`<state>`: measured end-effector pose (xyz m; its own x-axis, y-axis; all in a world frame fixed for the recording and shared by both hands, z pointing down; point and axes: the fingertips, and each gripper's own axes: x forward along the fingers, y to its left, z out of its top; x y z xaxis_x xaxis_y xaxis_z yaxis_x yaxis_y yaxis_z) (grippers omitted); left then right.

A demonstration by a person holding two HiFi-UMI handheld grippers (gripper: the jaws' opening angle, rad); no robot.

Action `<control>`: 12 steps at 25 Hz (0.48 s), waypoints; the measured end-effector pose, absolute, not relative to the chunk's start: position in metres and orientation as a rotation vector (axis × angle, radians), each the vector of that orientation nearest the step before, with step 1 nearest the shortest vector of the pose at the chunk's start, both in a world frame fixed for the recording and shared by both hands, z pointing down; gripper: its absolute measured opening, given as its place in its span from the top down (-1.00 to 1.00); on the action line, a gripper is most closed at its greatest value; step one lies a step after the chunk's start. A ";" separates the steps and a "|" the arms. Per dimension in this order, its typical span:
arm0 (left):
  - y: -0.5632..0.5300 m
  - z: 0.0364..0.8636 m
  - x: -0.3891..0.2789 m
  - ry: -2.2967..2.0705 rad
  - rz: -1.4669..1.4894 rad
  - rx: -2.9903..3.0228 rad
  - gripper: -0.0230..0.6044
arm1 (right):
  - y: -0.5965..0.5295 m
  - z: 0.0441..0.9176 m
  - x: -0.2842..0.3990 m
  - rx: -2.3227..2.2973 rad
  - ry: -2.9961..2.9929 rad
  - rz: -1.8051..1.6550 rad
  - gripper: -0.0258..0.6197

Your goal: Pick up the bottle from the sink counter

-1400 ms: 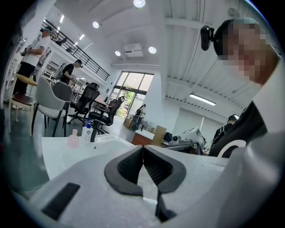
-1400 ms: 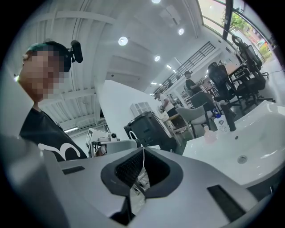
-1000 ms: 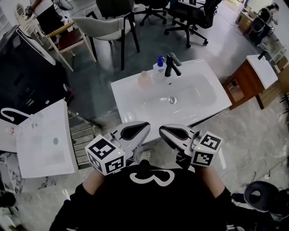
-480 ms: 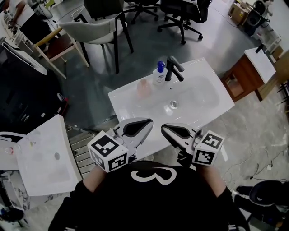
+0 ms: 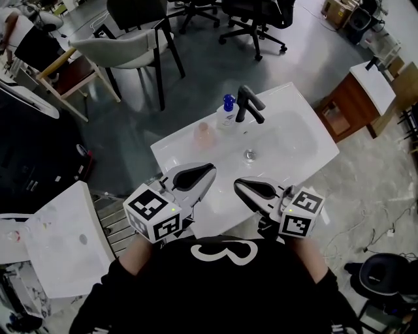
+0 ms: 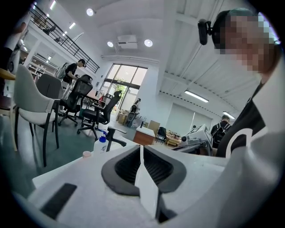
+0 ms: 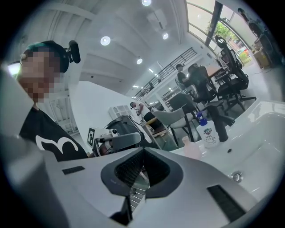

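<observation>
A clear bottle with a blue pump top (image 5: 226, 111) stands on the white sink counter (image 5: 175, 145) at its far edge, beside the black faucet (image 5: 247, 104). A pink cup (image 5: 202, 134) stands just left of the bottle. Both grippers hover at the counter's near edge, well short of the bottle. My left gripper (image 5: 209, 171) is shut and holds nothing. My right gripper (image 5: 239, 185) is shut and empty too. The left gripper view shows the bottle (image 6: 100, 143) far ahead of the closed left gripper (image 6: 141, 153). In the right gripper view the bottle (image 7: 207, 132) stands beyond the right gripper (image 7: 143, 156).
A grey chair (image 5: 124, 49) and black office chairs (image 5: 251, 16) stand behind the sink. A wooden cabinet (image 5: 349, 111) sits to the right. A second white sink top (image 5: 65, 248) lies at the left, with a metal rack (image 5: 114, 209) between it and me.
The sink counter has drawn closer beneath the grippers and shifted a little in the head view. Both grippers stay shut, side by side at the near edge.
</observation>
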<state>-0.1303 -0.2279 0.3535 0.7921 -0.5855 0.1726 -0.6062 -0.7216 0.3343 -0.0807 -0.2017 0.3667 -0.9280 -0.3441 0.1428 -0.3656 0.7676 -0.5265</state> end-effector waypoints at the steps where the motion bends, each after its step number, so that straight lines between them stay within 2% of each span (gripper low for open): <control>1: -0.232 0.355 -0.132 -0.908 0.083 2.607 0.87 | -0.205 0.368 -0.081 0.591 -2.915 0.885 0.88; 12: -0.286 0.381 -0.152 -1.080 0.134 2.560 0.87 | -0.232 0.398 -0.075 0.624 -2.871 0.991 0.88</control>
